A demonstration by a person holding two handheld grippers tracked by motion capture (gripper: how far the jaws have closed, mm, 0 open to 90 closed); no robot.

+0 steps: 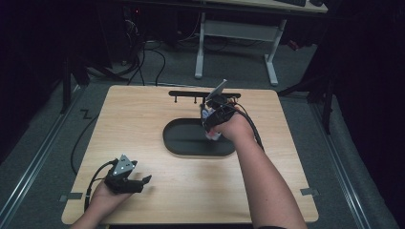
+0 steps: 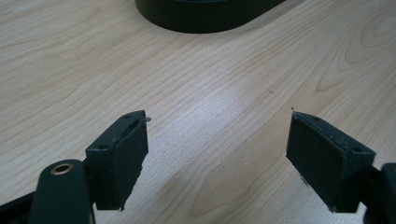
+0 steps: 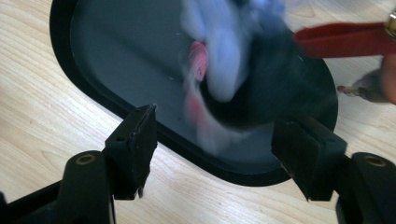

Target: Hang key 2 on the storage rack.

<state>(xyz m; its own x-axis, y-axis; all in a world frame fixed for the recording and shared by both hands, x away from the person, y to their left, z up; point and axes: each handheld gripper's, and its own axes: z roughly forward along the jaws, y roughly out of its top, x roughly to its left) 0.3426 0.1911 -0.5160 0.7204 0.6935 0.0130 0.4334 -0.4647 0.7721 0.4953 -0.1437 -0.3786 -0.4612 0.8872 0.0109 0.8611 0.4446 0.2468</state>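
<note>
A black oval tray (image 1: 179, 143) lies in the middle of the wooden table (image 1: 143, 119). My right gripper (image 1: 212, 125) hangs over the tray's right end. In the right gripper view its jaws (image 3: 217, 126) stand wide open above the tray (image 3: 116, 46). Just beyond them a motion-blurred white, pale blue and pink thing (image 3: 219, 70) hangs over the tray floor, with no pad pressing on it. Some white of it shows under the hand (image 1: 213, 135). My left gripper (image 1: 144, 181) rests near the front left of the table, open (image 2: 217, 116) with only bare wood between its pads.
A flat black rack with small pegs (image 1: 191, 94) lies at the table's far edge. A red bar (image 3: 345, 39) crosses the upper right of the right gripper view. A white desk frame (image 1: 236, 33) and cables stand on the floor beyond the table.
</note>
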